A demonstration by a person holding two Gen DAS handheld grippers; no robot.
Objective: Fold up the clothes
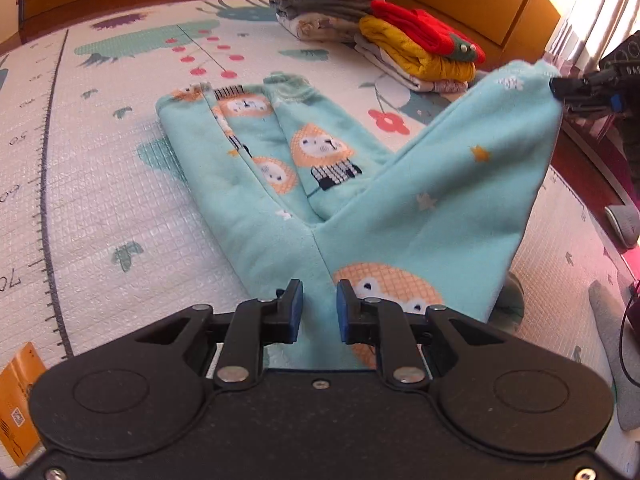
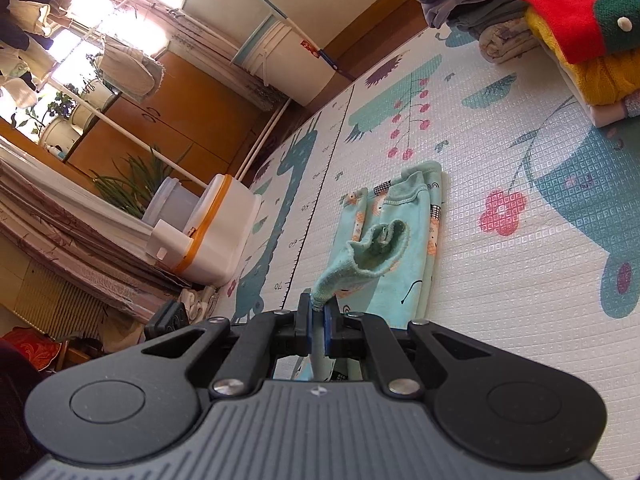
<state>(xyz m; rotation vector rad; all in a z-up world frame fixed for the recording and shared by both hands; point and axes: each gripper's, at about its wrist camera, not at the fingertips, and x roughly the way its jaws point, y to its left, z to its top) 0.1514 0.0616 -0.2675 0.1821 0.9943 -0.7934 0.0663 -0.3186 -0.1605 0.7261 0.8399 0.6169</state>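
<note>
left gripper [image 1: 319, 306] jaws spread over teal pants [image 1: 256, 168] | right gripper [image 2: 318, 320] jaws pinching pant cuff [image 2: 370, 254] | folded stacks [image 1: 416, 48] behind

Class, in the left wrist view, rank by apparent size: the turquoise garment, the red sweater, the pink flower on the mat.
1. Turquoise garment, nearest the camera, which inflates it.
2. Red sweater.
3. Pink flower.
</note>
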